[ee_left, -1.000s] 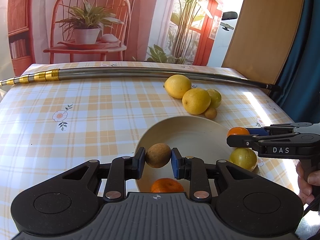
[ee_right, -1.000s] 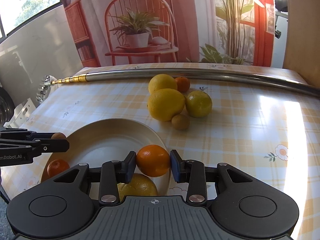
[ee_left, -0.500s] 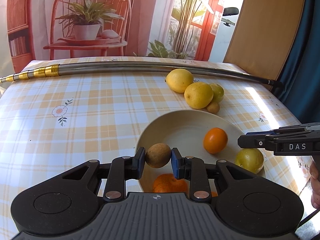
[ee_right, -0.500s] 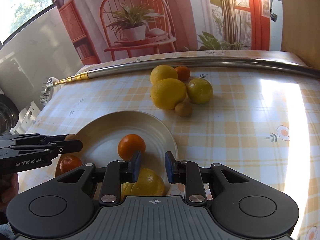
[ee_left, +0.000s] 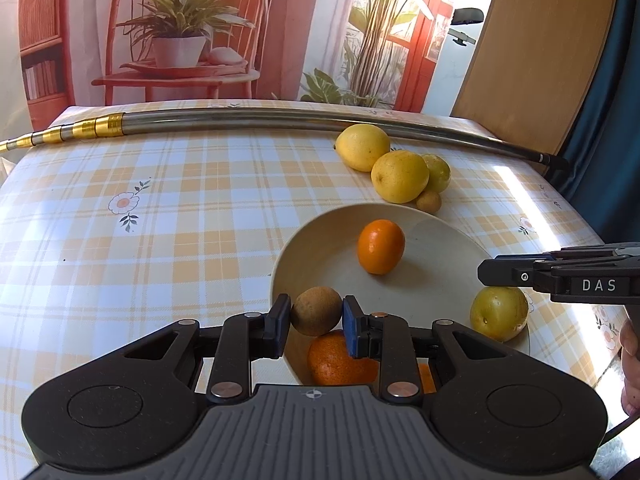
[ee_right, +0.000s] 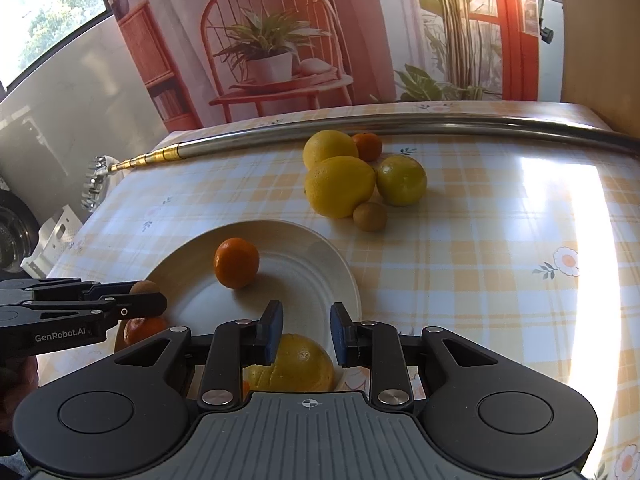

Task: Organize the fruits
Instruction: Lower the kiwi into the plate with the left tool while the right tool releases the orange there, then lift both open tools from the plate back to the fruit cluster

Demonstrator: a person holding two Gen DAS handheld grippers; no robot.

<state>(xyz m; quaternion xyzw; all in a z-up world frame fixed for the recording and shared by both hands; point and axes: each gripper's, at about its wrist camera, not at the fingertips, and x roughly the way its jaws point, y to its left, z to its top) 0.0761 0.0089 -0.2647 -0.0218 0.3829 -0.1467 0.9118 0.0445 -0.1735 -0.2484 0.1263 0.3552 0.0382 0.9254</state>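
Note:
My left gripper (ee_left: 314,316) is shut on a small brown fruit (ee_left: 316,310), held above the near left rim of the white plate (ee_left: 440,252). On the plate lie an orange (ee_left: 381,246), a second orange (ee_left: 336,360) under the held fruit, and a yellow-green fruit (ee_left: 498,313). My right gripper (ee_right: 306,330) stands open over the plate's near edge (ee_right: 340,256), above the yellow-green fruit (ee_right: 296,364), with nothing between its fingers. The released orange (ee_right: 236,263) rests mid-plate. Beyond the plate sits a cluster: two lemons (ee_right: 339,186), a green-yellow citrus (ee_right: 401,179), a small brown fruit (ee_right: 370,216) and a small orange (ee_right: 367,146).
A long metal pole (ee_left: 260,122) with a gold end lies across the far side of the checked tablecloth (ee_left: 160,208). A printed backdrop and a wooden board (ee_left: 532,48) stand behind the table. A hand (ee_left: 630,360) shows at the right edge.
My right gripper has opened, let the orange go onto the plate and drawn back. The left gripper has kept hold of the brown fruit and risen slightly.

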